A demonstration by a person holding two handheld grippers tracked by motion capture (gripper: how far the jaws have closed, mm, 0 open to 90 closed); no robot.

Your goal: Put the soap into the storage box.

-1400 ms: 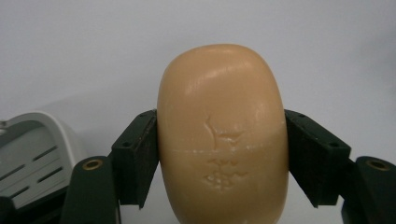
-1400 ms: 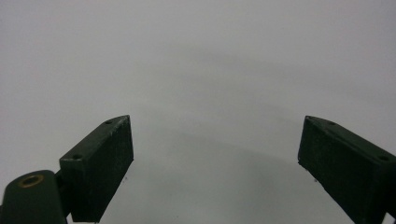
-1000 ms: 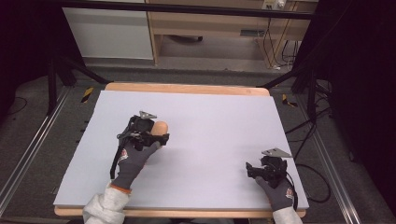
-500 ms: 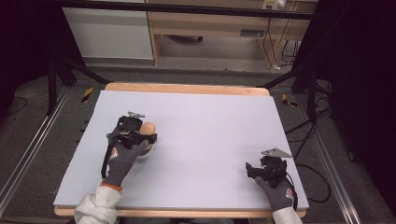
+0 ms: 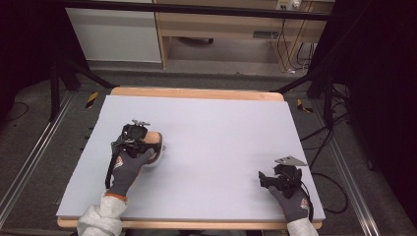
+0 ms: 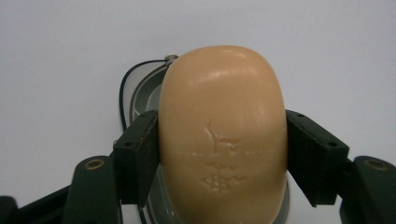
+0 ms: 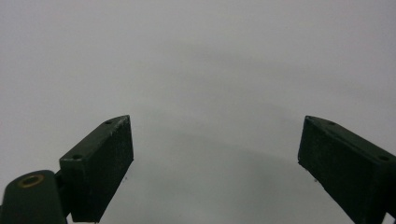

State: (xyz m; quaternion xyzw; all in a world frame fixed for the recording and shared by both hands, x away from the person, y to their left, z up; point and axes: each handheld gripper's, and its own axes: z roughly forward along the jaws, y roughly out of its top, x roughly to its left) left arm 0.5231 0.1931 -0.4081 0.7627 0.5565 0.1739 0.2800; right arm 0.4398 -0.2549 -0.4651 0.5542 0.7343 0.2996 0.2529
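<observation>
Between L tongs [image 6: 219,158] sits soap bar [image 6: 223,135], clamped; R tongs [image 7: 215,168] wide apart.

On the table [image 5: 211,123], the left gripper [image 5: 147,140] sits in the left half, about midway from front to back, with a bar of soap [image 6: 223,135] between its jaws. Under and behind the soap lies a dish [image 6: 140,88], resting on the tabletop. The right gripper [image 5: 268,178] sits well apart, near the front right corner, jaws spread over bare surface.
</observation>
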